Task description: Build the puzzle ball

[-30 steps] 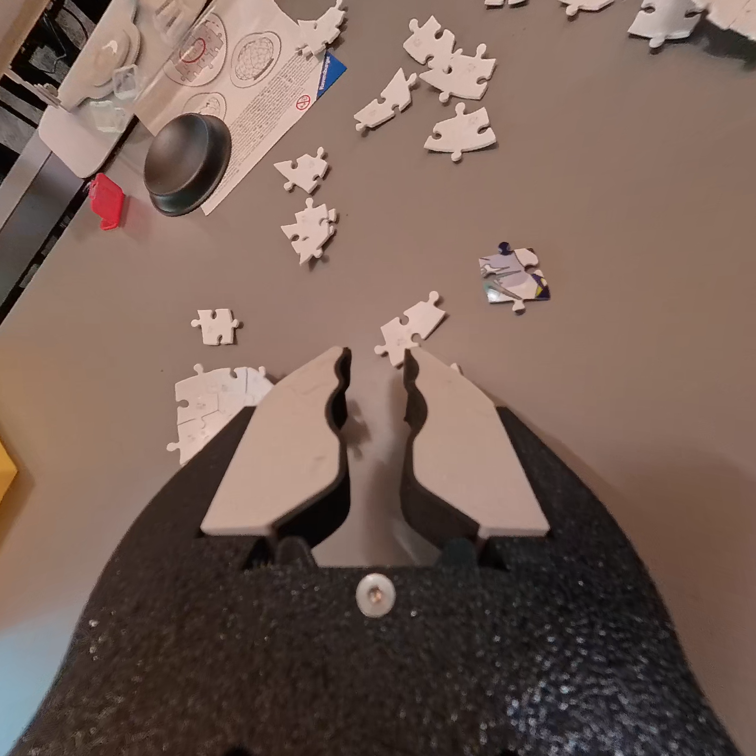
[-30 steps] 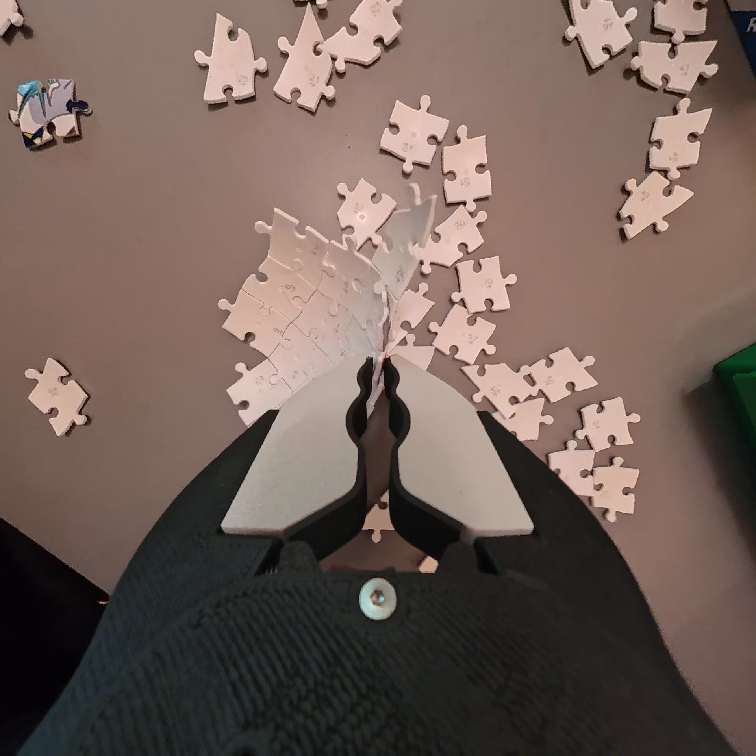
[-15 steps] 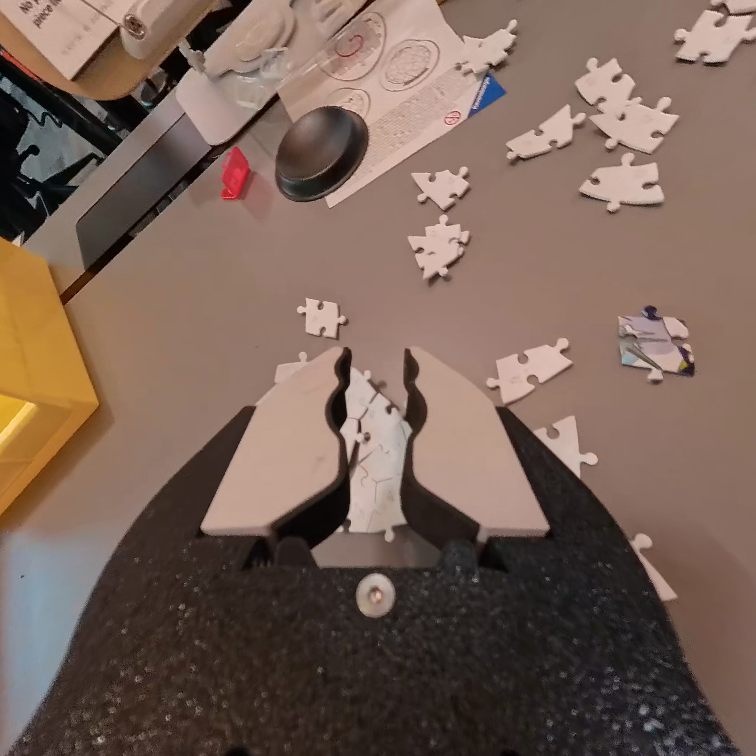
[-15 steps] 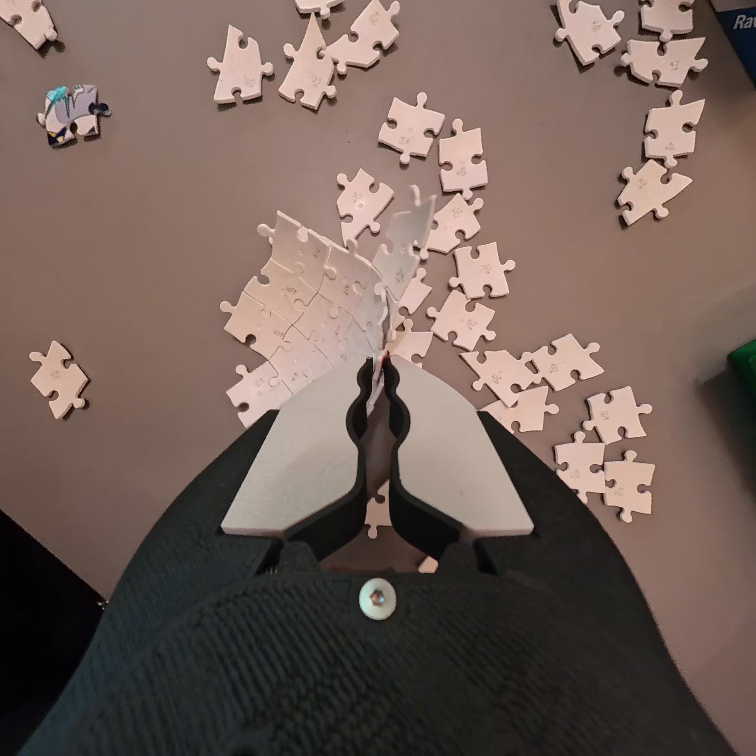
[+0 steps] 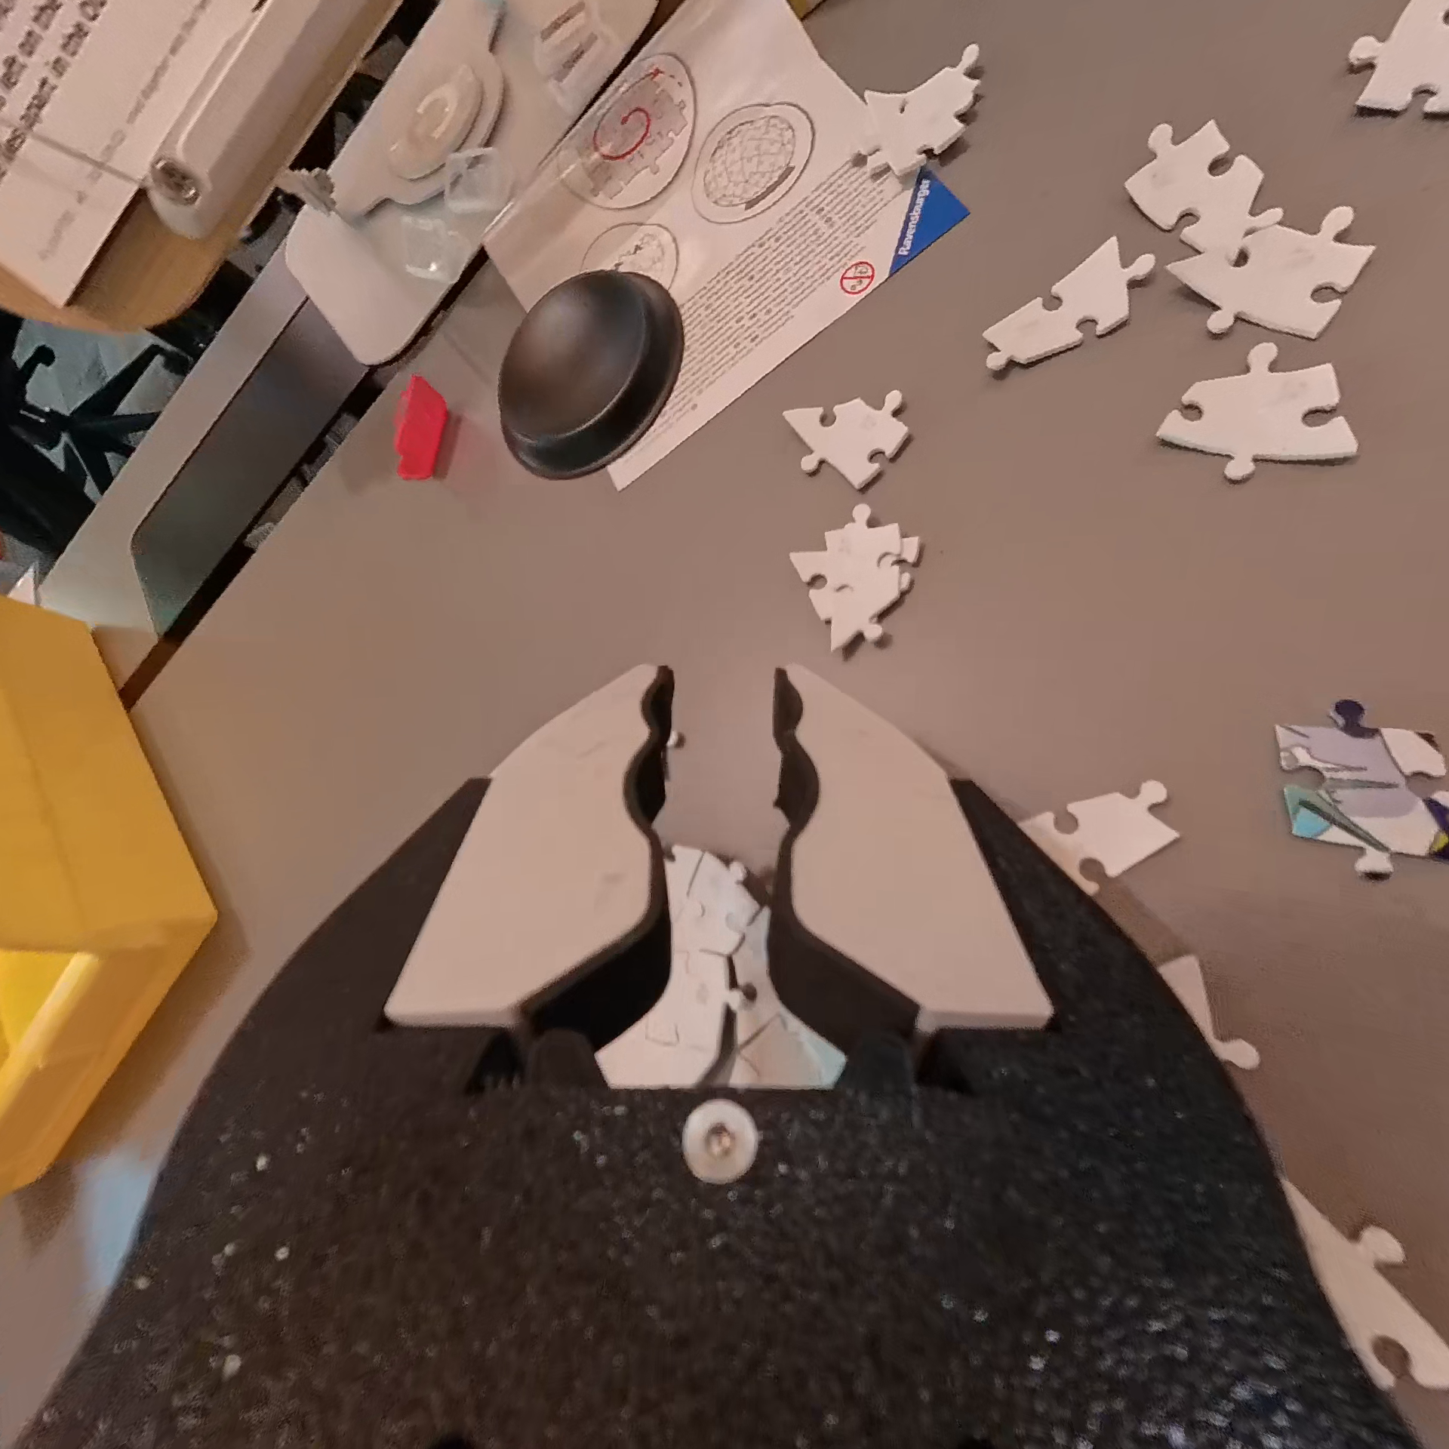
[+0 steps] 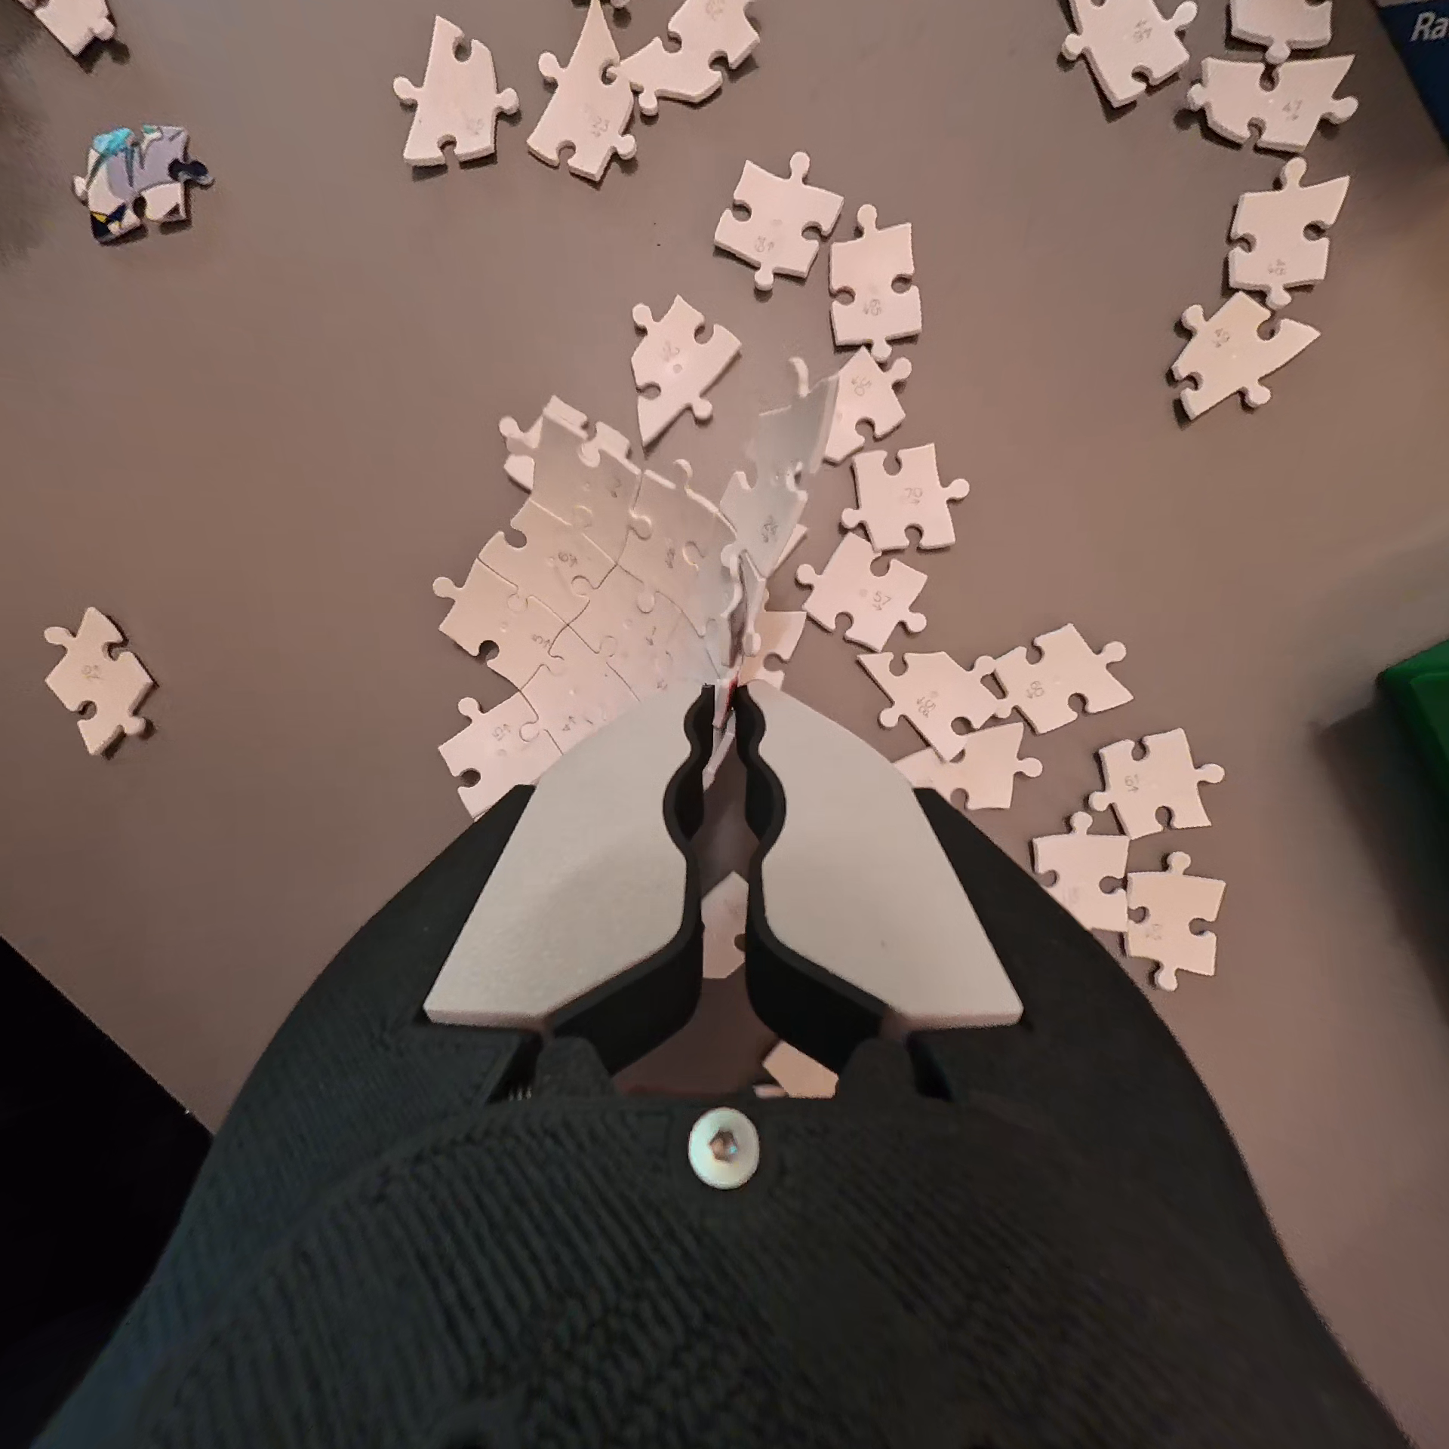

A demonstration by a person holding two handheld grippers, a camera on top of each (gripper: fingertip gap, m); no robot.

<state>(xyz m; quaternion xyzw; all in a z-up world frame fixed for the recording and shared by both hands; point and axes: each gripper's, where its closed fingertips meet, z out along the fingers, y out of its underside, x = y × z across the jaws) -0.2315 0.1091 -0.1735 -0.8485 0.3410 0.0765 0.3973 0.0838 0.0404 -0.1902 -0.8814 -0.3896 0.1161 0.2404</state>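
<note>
In the right wrist view my right gripper is shut on the edge of an assembled curved section of white puzzle pieces. The section fans out ahead and to the left, with one joined piece sticking up. Several loose white pieces lie around it on the grey table. In the left wrist view my left gripper is open and empty. A small assembled patch of white pieces shows low between its fingers, near their base. I cannot tell whether it touches them.
A black dome stand sits on an instruction sheet, with a red block beside it. A yellow bin stands left. One printed piece lies face up, also in the right wrist view. A green object is at the right. One gripper's finger ends stand about 35 cm off the other's.
My left gripper has moved left and forward over the small assembled patch, which now lies back between its fingers. My right gripper still holds the curved section, barely moved.
</note>
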